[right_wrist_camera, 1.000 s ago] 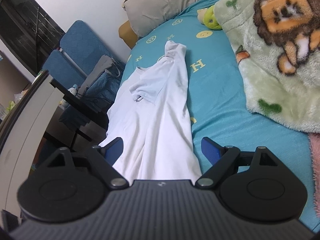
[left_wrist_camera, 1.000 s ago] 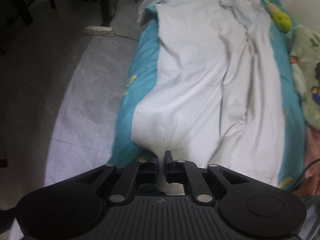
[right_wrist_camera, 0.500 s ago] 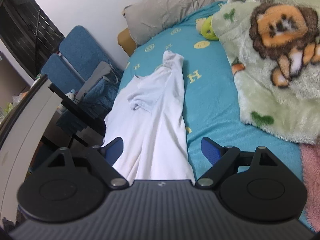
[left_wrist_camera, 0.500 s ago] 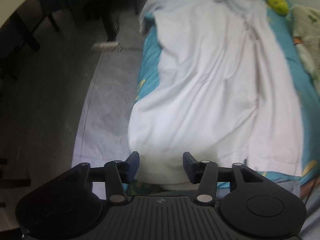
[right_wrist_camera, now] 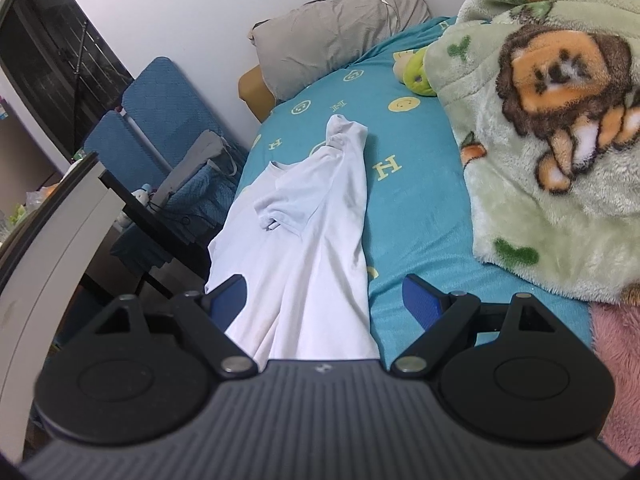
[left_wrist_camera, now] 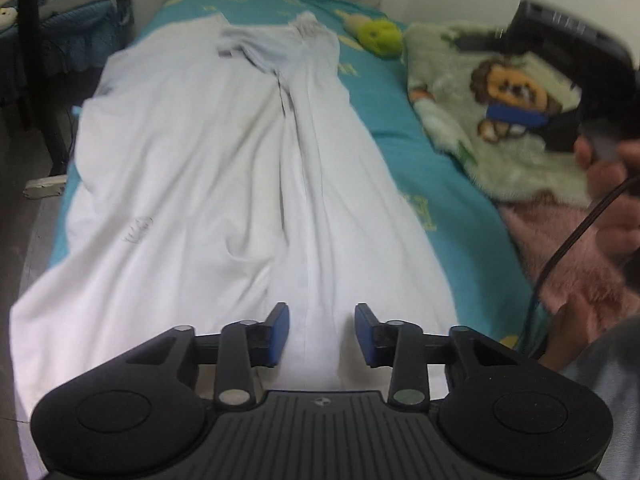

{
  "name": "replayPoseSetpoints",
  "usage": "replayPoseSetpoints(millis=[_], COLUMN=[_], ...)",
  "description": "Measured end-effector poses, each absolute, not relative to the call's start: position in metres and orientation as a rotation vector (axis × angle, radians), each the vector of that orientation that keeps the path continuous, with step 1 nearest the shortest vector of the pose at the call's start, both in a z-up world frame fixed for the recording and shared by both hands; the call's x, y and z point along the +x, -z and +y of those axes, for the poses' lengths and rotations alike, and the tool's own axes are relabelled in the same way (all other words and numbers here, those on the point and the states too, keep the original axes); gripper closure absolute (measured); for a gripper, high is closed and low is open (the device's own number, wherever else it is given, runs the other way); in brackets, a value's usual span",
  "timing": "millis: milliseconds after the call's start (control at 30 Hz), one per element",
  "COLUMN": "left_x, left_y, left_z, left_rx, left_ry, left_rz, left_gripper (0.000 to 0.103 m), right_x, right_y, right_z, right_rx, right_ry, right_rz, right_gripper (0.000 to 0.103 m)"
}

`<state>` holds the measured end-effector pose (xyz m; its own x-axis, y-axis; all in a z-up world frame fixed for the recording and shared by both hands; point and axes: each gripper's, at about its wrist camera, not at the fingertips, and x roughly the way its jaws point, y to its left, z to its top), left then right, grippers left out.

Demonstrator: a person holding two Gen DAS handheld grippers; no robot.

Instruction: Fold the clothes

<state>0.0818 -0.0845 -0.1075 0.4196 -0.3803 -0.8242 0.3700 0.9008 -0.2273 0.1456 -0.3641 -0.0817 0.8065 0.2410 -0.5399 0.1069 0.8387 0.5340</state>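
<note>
A white T-shirt (left_wrist_camera: 224,184) lies spread lengthwise on a teal bed sheet (right_wrist_camera: 420,216), its left edge hanging over the side of the bed, one side folded inward along a long crease through the frame's centre. The left claw (left_wrist_camera: 322,334) hovers at the hem in the lower centre, blue pads parted and empty, the crease running between them. The right claw (right_wrist_camera: 326,300), spread wide and holding nothing, hangs over the shirt's lower right edge; in the left view it appears at the upper right, gripped by a hand (left_wrist_camera: 612,184). A green lion blanket (right_wrist_camera: 552,128) fills the right, a grey pillow (right_wrist_camera: 340,36) the top.
</note>
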Motion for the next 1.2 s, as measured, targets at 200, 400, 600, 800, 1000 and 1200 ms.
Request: replayPoseSetpoints(millis=[200,400,600,800,1000,1200], left_x=[0.087,0.080,0.083,0.101,0.142,0.163], left_y=[0.113,0.112,0.076,0.024,0.018,0.056], left_z=[-0.072,-0.072,-0.090,-0.106,-0.090,-0.042], left_rx=[-0.043,0.049,0.050,0.129,0.014,-0.150], left_ry=[0.441,0.424,0.478,0.445,0.387,0.314], left_rz=[1.097,1.092,0.910,0.583,0.449,0.493], left_gripper=[0.102,0.099,0.047,0.000,0.000,0.000], right_x=[0.147,0.145,0.143,0.137,0.133,0.141], right_y=[0.082,0.080,0.078,0.070,0.064,0.068], right_z=[-0.365,-0.362,-0.358,-0.353,-0.342,-0.318], right_rx=[0.590,0.554,0.517,0.440,0.341,0.251], right_ry=[-0.083,-0.079,-0.074,-0.055,-0.056,-0.109], right_rz=[0.636,0.627,0.619,0.562,0.476,0.497], right_gripper=[0.017,0.017,0.017,0.017,0.017,0.017])
